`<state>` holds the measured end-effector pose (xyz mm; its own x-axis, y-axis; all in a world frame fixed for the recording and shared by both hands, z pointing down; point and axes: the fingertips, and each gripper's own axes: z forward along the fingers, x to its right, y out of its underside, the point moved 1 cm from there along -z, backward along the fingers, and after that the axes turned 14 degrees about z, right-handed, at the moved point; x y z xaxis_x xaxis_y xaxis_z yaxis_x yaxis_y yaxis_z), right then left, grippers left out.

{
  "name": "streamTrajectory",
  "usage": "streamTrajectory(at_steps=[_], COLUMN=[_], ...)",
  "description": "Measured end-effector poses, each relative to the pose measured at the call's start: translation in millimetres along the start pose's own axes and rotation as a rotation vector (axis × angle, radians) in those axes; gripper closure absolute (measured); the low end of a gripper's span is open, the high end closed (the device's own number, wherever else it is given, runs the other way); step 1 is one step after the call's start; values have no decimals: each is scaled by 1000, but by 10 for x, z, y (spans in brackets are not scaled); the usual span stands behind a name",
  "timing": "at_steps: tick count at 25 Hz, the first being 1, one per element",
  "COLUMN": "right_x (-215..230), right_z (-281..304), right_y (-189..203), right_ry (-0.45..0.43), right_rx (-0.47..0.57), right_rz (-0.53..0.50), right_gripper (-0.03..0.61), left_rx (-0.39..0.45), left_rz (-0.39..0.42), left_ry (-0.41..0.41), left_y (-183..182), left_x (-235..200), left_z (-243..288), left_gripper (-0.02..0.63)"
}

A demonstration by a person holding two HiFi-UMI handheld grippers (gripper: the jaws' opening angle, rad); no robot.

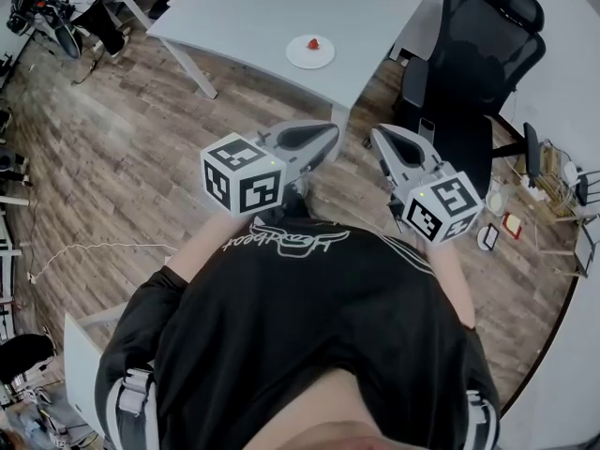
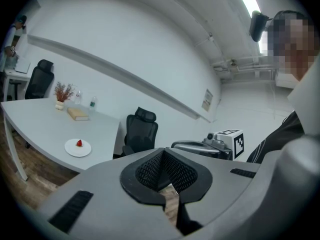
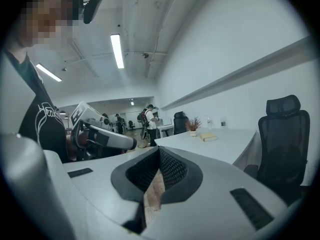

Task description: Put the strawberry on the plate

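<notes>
Already, 1 strawberry [image 1: 314, 42] atop plate [image 1: 299, 58].

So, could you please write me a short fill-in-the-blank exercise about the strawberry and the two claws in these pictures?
1. The strawberry lies ____ the white plate.
2. The jaws of the left claw and of the right claw are both ____, with nothing held.
3. The office chair beside the table is ____ in colour.
Missing words: on; shut; black.
</notes>
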<state>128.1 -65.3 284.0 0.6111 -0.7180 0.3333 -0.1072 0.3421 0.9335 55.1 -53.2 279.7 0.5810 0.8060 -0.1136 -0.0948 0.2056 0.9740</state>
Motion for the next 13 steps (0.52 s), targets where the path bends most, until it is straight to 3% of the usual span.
streamTrajectory(at_steps=[13], right_x=[116], right_z=[-149], right_y=[48], right_ry=[24], right_rx=[5], right_rz=[7], right_gripper=[571], left_rx=[-18], left_rz=[2], left_ry=[35], left_y=[57], left_x=[83], left_z=[173], left_gripper=[606])
